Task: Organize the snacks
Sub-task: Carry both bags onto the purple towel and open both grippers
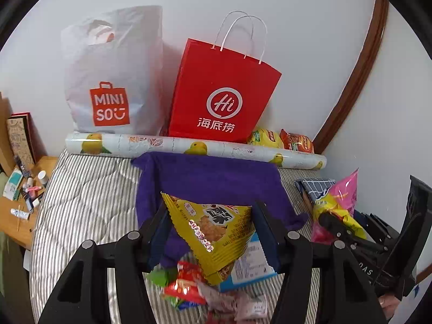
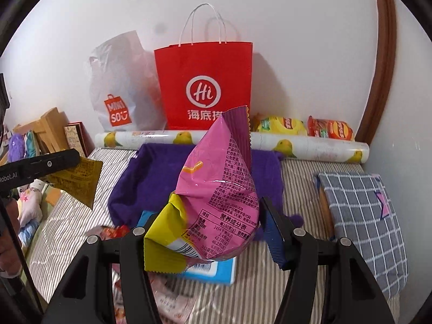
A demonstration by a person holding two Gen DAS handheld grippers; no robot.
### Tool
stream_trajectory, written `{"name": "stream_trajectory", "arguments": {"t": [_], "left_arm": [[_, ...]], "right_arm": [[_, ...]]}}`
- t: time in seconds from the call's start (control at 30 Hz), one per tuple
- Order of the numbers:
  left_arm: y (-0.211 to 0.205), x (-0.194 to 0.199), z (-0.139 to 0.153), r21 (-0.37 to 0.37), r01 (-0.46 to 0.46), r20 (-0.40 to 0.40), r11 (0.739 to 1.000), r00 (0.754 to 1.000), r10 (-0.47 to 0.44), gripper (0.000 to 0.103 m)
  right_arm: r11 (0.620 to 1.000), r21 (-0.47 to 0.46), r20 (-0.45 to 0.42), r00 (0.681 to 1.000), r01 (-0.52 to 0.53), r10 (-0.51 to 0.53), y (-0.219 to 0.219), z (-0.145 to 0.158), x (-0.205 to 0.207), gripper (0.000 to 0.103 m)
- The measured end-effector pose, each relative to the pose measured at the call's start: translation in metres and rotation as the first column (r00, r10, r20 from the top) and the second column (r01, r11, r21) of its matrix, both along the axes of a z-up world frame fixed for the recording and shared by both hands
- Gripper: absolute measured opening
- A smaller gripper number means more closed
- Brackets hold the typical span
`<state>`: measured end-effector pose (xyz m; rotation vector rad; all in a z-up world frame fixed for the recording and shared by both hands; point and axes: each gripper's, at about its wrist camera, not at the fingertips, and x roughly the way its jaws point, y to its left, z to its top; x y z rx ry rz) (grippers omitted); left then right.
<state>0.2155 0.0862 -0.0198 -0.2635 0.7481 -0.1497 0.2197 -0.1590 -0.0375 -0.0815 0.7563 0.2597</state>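
Observation:
My left gripper (image 1: 210, 216) is shut on a yellow snack bag (image 1: 216, 235), which hangs tilted above a pile of snacks (image 1: 183, 283) on the striped bed (image 1: 86, 197). In the right wrist view, my right gripper (image 2: 213, 216) is shut on a pink snack bag with a yellow corner (image 2: 216, 178), lifted off the bed. Its left finger is hidden behind the bag. The same pink bag (image 1: 343, 197) shows at the right of the left wrist view. The yellow bag (image 2: 78, 181) shows at the left of the right wrist view.
A red paper bag (image 1: 221, 94) and a white plastic bag (image 1: 108, 81) stand against the wall behind a lemon-print roll (image 1: 189, 145). A purple towel (image 1: 210, 178) lies mid-bed. Yellow and red chip packets (image 2: 280, 125) sit back right, a checked pillow (image 2: 359, 208) right, a cluttered bedside table (image 1: 24, 202) left.

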Motion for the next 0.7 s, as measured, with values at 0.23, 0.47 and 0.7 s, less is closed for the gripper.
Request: {"name": "stream_trajectory", "arguments": {"t": [0.23, 0.47, 0.7], "left_arm": [[0.002, 0.044, -0.003, 0.024, -0.004, -0.017, 1.000, 1.000, 0.005, 0.057], [0.004, 0.089, -0.011, 0.044, -0.011, -0.038, 0.999, 0.999, 0.012, 0.057], [0.005, 0.132, -0.038, 0.038, -0.008, -0.088, 0.999, 0.996, 0.012, 0.057]], "right_arm": [[1.000, 0.007, 0.010, 1.000, -0.011, 0.011, -0.001, 0.006, 0.052, 0.059], [0.999, 0.000, 0.016, 0.999, -0.034, 0.034, 0.004, 0.005, 0.102, 0.059], [0.998, -0.035, -0.048, 0.997, -0.058, 0.056, 0.006, -0.030, 0.146, 0.059]]}}
